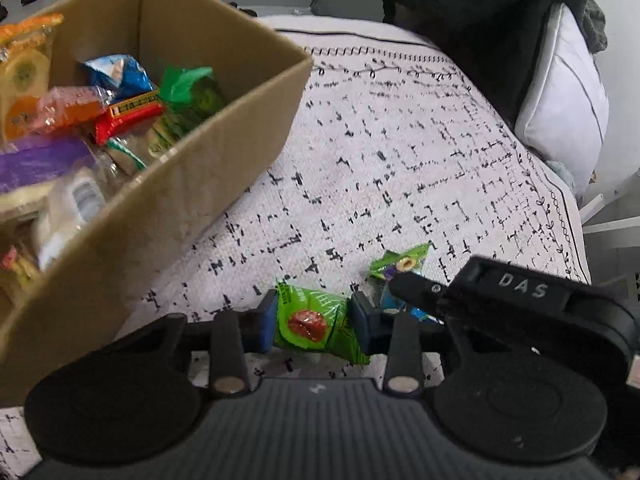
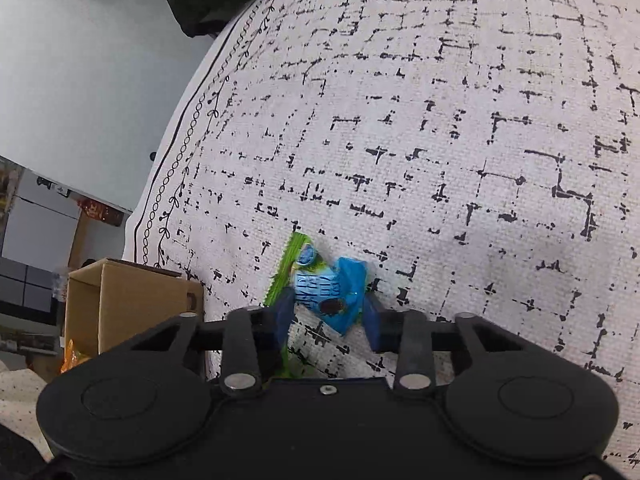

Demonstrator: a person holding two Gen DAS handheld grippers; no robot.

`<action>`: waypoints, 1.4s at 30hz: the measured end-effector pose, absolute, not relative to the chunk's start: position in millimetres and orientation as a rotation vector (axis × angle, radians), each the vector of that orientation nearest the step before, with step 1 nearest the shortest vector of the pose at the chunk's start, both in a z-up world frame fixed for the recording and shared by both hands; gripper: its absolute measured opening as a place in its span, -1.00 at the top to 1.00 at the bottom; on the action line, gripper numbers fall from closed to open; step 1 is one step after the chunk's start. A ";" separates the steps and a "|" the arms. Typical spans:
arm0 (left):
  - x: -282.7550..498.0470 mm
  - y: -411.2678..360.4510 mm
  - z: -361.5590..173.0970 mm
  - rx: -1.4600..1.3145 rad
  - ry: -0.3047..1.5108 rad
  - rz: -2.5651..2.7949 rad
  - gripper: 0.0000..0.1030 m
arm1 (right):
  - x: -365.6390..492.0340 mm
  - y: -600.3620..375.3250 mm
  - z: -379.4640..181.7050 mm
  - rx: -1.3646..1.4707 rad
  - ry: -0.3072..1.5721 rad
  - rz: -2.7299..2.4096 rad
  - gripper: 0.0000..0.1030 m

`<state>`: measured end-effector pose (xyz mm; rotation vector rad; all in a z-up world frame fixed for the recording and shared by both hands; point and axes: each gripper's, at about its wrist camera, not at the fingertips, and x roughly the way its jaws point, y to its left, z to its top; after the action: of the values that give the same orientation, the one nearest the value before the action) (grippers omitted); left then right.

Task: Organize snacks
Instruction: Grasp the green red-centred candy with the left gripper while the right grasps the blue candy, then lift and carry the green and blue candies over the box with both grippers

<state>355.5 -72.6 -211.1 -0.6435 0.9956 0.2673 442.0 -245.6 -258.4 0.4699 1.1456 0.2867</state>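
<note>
Most of the sorting looked finished: the open brown cardboard box [image 1: 168, 184], standing on the bed's white woven cover with black dashes [image 1: 400, 152], already held a heap of wrapped snacks, among them a blue packet [image 1: 116, 74], a red bar [image 1: 128, 118], an orange sachet [image 1: 68, 110], a purple packet [image 1: 40, 162] and a green wrapper [image 1: 188, 84]. What remained outside the box was a small cluster near the cover's edge. The left gripper [image 1: 314, 322] had its blue-padded fingers [image 1: 267, 322] clamped on a green crinkly snack packet with a red fruit picture [image 1: 310, 324]; whether it was lifted clear of the cover could not be told. The box stood close by on that gripper's left. The right gripper [image 2: 326, 314] had its fingers [image 2: 370, 320] closed around a blue foil snack packet [image 2: 336, 296], which seemed to rest on or just above the cover, touching a green-edged wrapper [image 2: 294, 254] beside it. In the left wrist view a green and purple wrapper [image 1: 400, 264] lay just beyond the right gripper's fingers, possibly that same one. Judging from this, two packets were in hand and awaiting the box, and at least one loose wrapper was left to collect; the rest of the visible cover carried no further snacks, though a black garment [image 1: 480, 20] and white pillow [image 1: 568, 100] hid the far end.
</note>
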 end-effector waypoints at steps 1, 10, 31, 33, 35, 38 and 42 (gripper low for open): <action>354.1 -71.9 -207.8 -0.638 0.987 0.267 0.28 | 441.6 -244.3 -257.7 0.470 1.140 0.292 0.55; 333.9 -57.7 -181.2 -0.647 0.927 0.281 0.28 | 425.5 -244.6 -233.5 0.427 1.084 0.305 1.00; 299.2 -47.1 -133.4 -0.652 0.810 0.305 0.28 | 407.1 -256.7 -213.0 0.430 1.006 0.293 -0.08; 299.7 -45.5 -129.4 -0.647 0.800 0.309 0.28 | 413.9 -252.7 -222.3 0.403 1.021 0.274 -0.13; 300.5 -40.6 -126.6 -0.645 0.793 0.323 0.28 | 419.6 -250.7 -230.7 0.407 1.038 0.266 -0.17; 300.9 -29.6 -124.1 -0.643 0.783 0.355 0.28 | 427.5 -245.7 -239.8 0.394 1.047 0.250 -0.27; 299.9 -12.1 -122.3 -0.644 0.768 0.388 0.28 | 436.7 -235.3 -250.4 0.389 1.065 0.252 -0.33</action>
<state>299.9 -12.1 -122.3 -0.6444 0.7676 0.3880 436.7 -235.3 -250.4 0.3889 1.0651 0.2519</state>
